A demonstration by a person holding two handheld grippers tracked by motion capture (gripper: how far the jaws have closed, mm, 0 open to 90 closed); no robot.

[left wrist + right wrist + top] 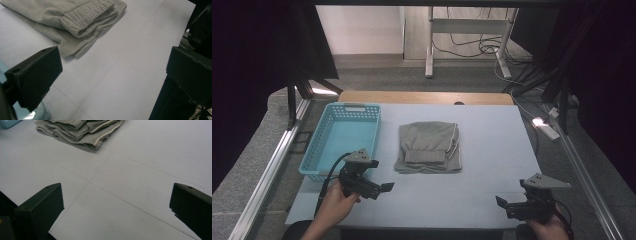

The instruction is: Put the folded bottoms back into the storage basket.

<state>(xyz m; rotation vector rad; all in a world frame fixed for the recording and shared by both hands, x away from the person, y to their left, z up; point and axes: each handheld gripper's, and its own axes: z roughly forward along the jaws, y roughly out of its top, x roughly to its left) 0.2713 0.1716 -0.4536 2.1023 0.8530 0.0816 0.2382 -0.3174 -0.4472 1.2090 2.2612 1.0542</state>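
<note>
A folded grey garment [428,146] with a ribbed waistband is laid flat near the middle of the pale table [492,150], just beside a light blue plastic basket [343,136] on its left. The left gripper [381,188] is held near the basket's front corner, jaws spread wide and empty. The right gripper [502,202] is held at the table's front right edge, well apart from the garment, jaws likewise wide.

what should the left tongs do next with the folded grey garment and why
Probably move the left tongs forward to the near left corner of the folded grey garment. Both tongs are open and hold nothing, the garment lies flat beside the blue basket, and the right tongs sit farther away.
</note>
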